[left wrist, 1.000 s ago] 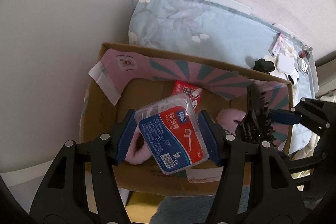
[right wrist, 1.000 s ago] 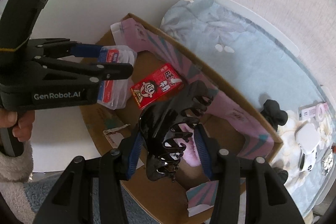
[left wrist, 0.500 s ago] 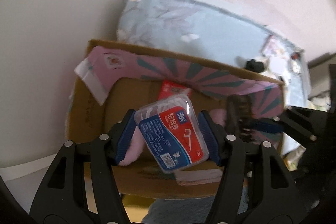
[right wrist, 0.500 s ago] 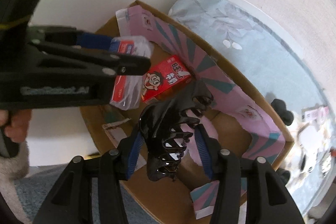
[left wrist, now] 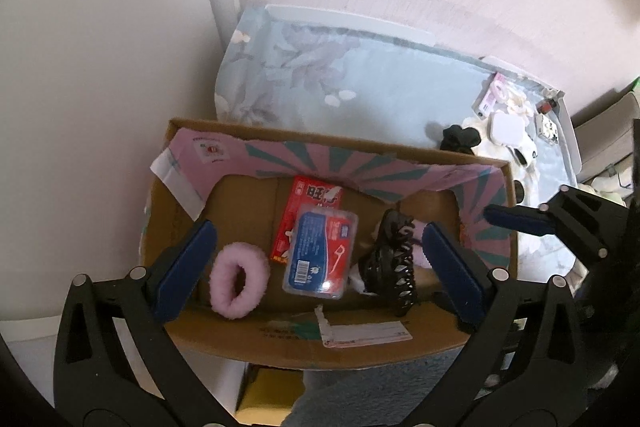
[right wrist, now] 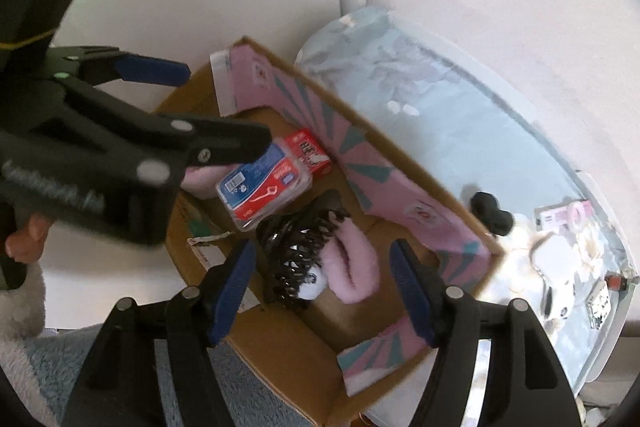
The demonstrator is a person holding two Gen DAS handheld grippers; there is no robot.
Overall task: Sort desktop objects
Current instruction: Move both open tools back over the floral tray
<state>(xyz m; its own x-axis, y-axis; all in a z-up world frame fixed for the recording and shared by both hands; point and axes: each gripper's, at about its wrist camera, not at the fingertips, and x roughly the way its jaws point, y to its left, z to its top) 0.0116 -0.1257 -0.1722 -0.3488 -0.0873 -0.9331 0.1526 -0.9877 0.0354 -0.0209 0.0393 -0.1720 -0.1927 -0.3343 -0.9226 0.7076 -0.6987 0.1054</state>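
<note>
**Both tongs let go over the box**

The left gripper (left wrist: 320,263) hangs spread wide at the bottom of its frame, pinching nothing; the right gripper (right wrist: 324,287) is likewise spread and empty. Between the left tongs, mid-frame, the floss-pick case (left wrist: 320,257) lies flat on the floor of the cardboard box (left wrist: 280,347), overlapping the red carton (left wrist: 310,199). Right of it rests the black claw clip (left wrist: 390,263), leaning on a pink scrunchie (right wrist: 354,271); another pink scrunchie (left wrist: 239,281) sits to the left.

So five things seem sorted. Still left, at the upper right of the frame on the blue floral cloth (left wrist: 360,87): a black scrunchie (left wrist: 460,139), a white case (left wrist: 507,129) and small bits around it.

A second ago the left tongs clamped the floss case and the right clamped the clip, both above the box; now both have dropped in.
</note>
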